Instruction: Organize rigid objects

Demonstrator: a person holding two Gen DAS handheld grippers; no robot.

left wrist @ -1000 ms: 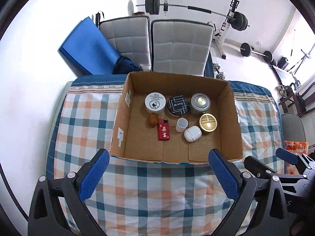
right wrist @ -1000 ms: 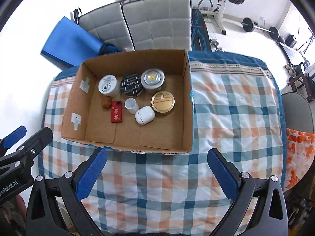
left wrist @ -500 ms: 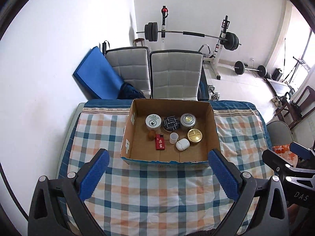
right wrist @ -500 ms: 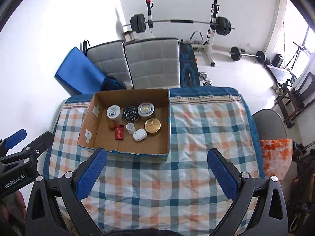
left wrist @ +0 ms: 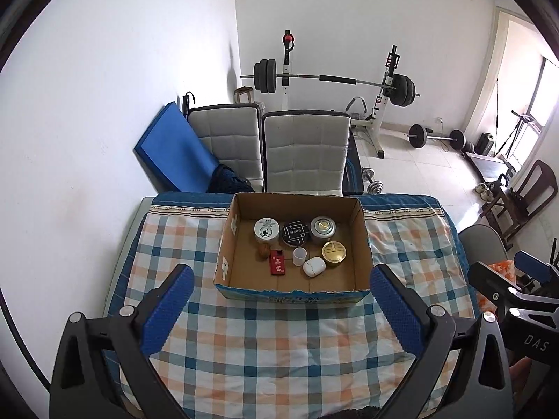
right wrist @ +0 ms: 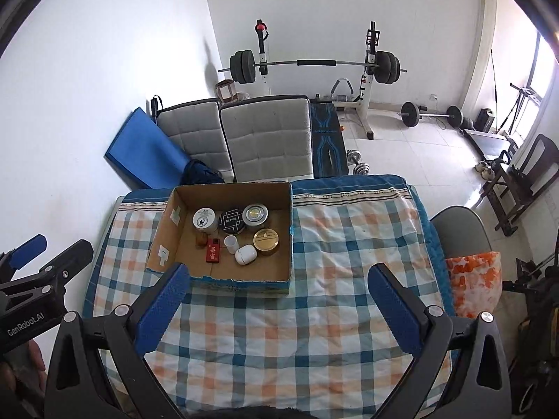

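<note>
A table under a checked cloth [left wrist: 279,342] — one open cardboard box [left wrist: 363,244] rests on it.

left gripper [left wrist: 281,302] jaws spread wide, right gripper [right wrist: 279,300] likewise, both empty

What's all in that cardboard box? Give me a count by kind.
Round lidded tins: 4 (white, black patterned, silver, gold)
Small white cup: 1
White oval case: 1
Red flat packet: 1
Small brown nut-like thing: 1
Total: 8, all inside the cardboard box.
</note>
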